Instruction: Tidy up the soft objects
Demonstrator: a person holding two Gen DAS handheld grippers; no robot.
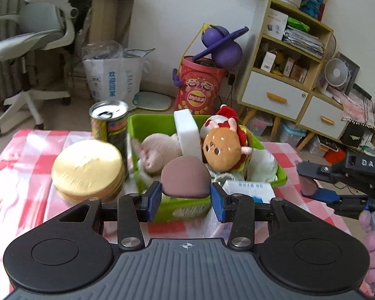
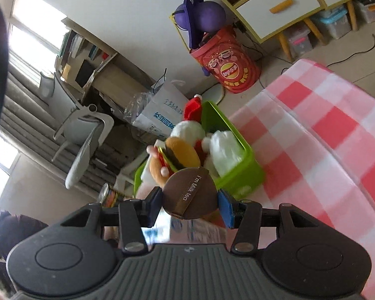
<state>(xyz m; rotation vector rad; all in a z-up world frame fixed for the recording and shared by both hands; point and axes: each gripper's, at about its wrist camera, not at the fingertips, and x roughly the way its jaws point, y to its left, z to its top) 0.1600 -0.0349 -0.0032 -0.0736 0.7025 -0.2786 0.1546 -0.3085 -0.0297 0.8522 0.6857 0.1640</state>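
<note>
My left gripper point(image 1: 185, 196) is shut on a mauve-brown soft puff point(image 1: 185, 180), held just above the near wall of the green basket point(image 1: 150, 122). The basket holds a burger plush point(image 1: 221, 150), a pink plush point(image 1: 160, 152), a white sponge block point(image 1: 187, 131) and a white soft item point(image 1: 262, 165). My right gripper point(image 2: 190, 203) is shut on a brown round puff point(image 2: 190, 195) with an "I'm Milk tea" band, near the basket point(image 2: 240, 172). The right gripper also shows at the right edge of the left wrist view point(image 1: 312, 187).
A gold round tin point(image 1: 87, 170) and a tall open can point(image 1: 109, 125) stand left of the basket on the pink checked tablecloth point(image 1: 27, 155). A white and blue box point(image 1: 250, 190) lies right of the basket. Floor items, an office chair and shelves are behind.
</note>
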